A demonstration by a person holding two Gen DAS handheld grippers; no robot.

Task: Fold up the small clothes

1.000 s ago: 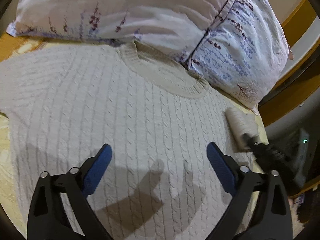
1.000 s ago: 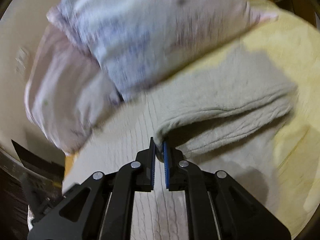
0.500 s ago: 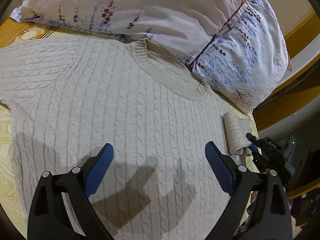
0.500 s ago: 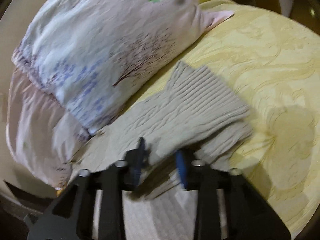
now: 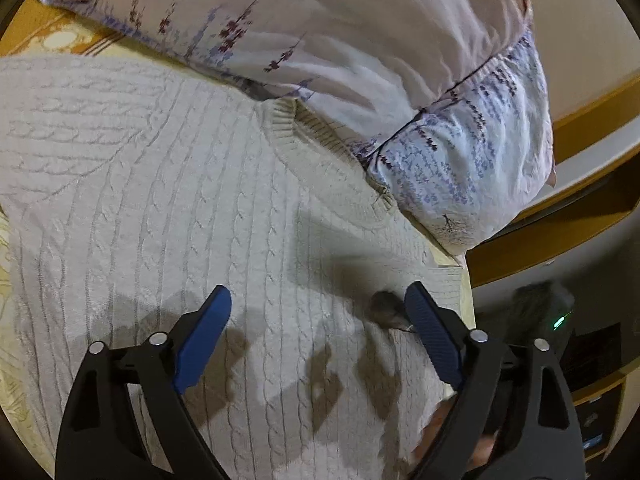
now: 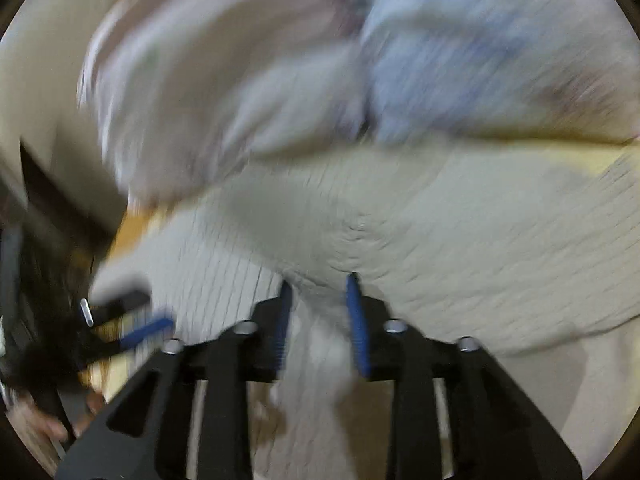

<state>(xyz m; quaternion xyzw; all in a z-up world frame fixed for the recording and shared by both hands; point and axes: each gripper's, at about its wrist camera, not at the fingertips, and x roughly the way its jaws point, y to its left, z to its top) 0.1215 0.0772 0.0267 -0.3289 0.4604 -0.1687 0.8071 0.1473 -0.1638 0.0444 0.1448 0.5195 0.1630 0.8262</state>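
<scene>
A cream cable-knit sweater (image 5: 168,208) lies spread on the bed, its ribbed collar (image 5: 320,152) against the pillow. My left gripper (image 5: 316,304) hovers over its chest. Its jaws stand wide and are closing, with nothing pinched between them. The ribbed sleeve cuff (image 5: 444,280) lies flat at the sweater's right edge, by the right blue finger. In the blurred right wrist view, my right gripper (image 6: 318,292) is opening. A loose ridge of the sweater (image 6: 460,248) sits between its pads, which do not press on it. The left gripper's blue pad (image 6: 148,328) shows at the left.
A floral pillow (image 5: 460,148) lies along the far side of the sweater. The yellow bedspread (image 5: 6,280) shows at the left. Beyond the bed's right edge are a wooden frame (image 5: 560,240) and a dark device with a green light (image 5: 560,322). A hand (image 5: 436,436) is at the lower right.
The right gripper has opened off the sleeve and swung fast across the sweater. The cuff now lies flat at the sweater's right edge. The left gripper has shifted and rolled a little.
</scene>
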